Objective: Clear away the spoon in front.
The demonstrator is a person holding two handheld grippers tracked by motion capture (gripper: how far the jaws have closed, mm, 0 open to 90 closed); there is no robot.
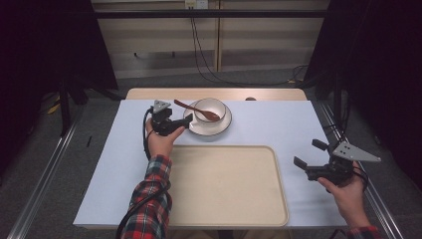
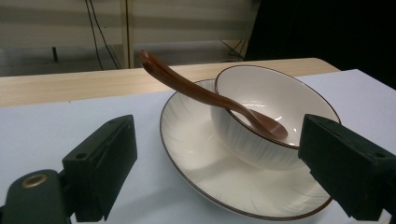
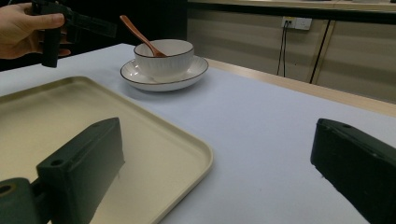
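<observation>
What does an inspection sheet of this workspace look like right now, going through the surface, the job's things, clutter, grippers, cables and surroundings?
Surface: table under a pale blue cover, wooden strip along its far edge.
Job's things: white bowl standing on a white plate; brown spoon resting in the bowl, handle out over the rim.
Clutter: cream tray at the near edge, nothing on it.
Grippers: left gripper open, jaws either side of the plate, not touching it; right gripper open, holding nothing, beside the tray.
Cables: black cables hanging at the far wall.
Surroundings: dark curtains at both sides, grey floor.
</observation>
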